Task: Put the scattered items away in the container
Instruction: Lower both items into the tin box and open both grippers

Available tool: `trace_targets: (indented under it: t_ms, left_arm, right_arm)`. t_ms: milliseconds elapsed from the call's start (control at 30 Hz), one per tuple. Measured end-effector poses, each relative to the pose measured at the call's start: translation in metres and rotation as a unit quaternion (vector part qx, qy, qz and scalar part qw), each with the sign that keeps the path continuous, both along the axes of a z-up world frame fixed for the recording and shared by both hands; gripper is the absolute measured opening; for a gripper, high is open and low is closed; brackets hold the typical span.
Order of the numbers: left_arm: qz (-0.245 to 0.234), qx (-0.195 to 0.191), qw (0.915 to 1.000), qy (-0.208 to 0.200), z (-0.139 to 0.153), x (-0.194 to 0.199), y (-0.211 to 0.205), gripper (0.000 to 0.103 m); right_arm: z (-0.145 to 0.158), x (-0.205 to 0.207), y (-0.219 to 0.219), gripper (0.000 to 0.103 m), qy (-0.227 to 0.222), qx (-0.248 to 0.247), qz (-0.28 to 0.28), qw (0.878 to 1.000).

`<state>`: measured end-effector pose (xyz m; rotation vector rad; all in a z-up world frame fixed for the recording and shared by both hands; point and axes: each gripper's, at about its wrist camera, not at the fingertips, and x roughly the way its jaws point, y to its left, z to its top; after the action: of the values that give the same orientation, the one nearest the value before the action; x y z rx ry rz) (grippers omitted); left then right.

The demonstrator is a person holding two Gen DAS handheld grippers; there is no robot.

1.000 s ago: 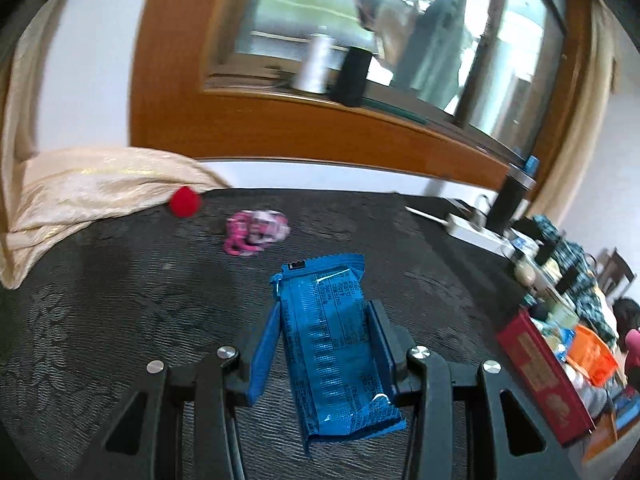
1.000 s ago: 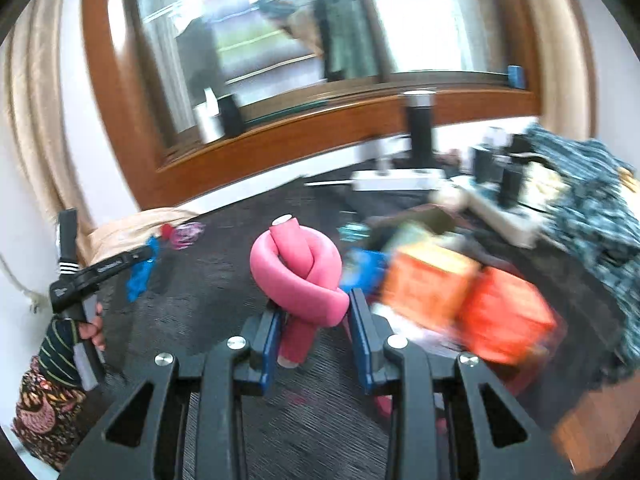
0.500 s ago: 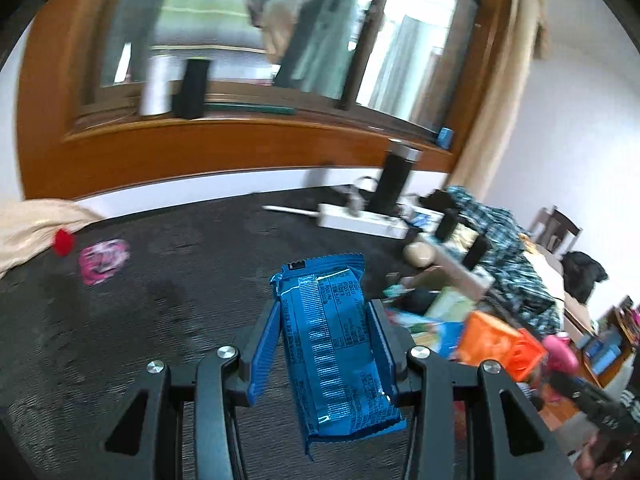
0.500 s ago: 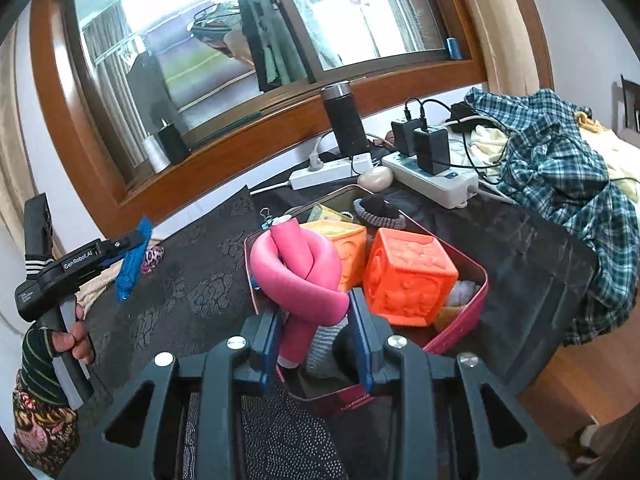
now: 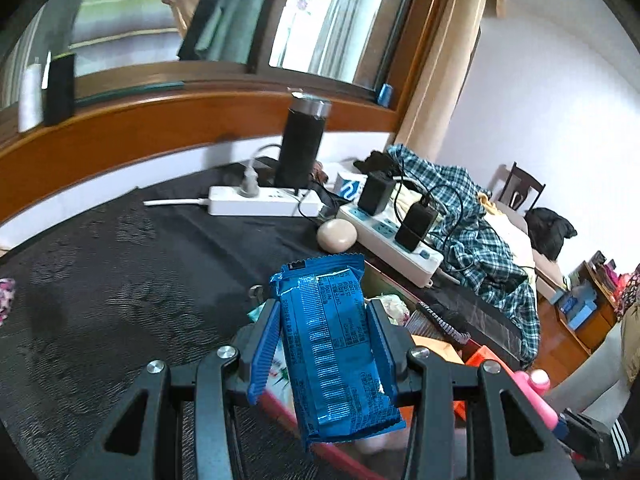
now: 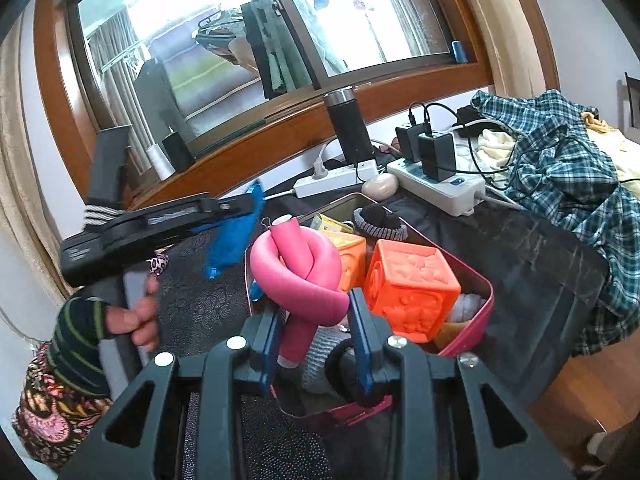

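So the big thing here is the pink tin (image 6: pixel 472 322) sitting on the dark patterned tablecloth (image 6: pixel 532 264), already pretty stuffed: two orange embossed cubes (image 6: pixel 412 284), a rolled sock (image 6: pixel 380 220) and some grey knit stuff down low. Both hands are loaded and hanging over it. The right gripper (image 6: pixel 316 340) is clamped on a pink foam tube tied in a knot (image 6: pixel 300 268), with the knot sticking up above the jaws and the tail dangling toward the near corner of the tin, right over the grey knit bits. The left gripper (image 5: pixel 324 344) is pinched on a blue snack wrapper (image 5: pixel 332 344), held upright-ish, with the tin's near edge just under and past its fingertips. If I were doing this I'd drop them one at a time so the two tools don't bump, since the left one is already hovering by the tin's far-left side in the right camera. I'd lower the knot into the near gap before letting go, because foam will probably bounce off those cubes. The wrapper is flat and light, so slide it down along the wall rather than dropping from height.
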<state>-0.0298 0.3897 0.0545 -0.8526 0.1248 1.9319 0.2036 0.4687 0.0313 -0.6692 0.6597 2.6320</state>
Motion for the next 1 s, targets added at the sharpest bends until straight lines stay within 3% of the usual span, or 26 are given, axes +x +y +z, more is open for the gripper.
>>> trace_targets:
  t_ms: [400,567,733,833,1000]
  left_arm:
    - [-0.023,-0.05,0.9985,0.002,-0.033,-0.014,0.045,0.046]
    - [-0.026,-0.035,0.9988,-0.021,-0.033,-0.018,0.035,0.049]
    - [-0.032,-0.009,0.9994,-0.01,-0.015,-0.009,0.017,0.05]
    - [-0.032,0.006,0.9995,-0.006,-0.005,-0.005,0.004,0.056]
    - [-0.034,0.007,0.9994,-0.001,0.001,0.003,-0.017,0.056]
  right_arm:
    - [-0.011,-0.005,0.009,0.034,-0.004,-0.012,-0.003,1.0]
    - [-0.016,-0.008,0.009,0.034,-0.009,-0.018,-0.003,1.0]
    - [-0.022,-0.014,0.009,0.034,-0.023,-0.019,-0.007,1.0]
    - [-0.025,-0.017,0.009,0.034,-0.027,-0.02,-0.008,0.999]
    - [-0.028,-0.024,0.008,0.034,-0.05,-0.01,-0.011,0.999]
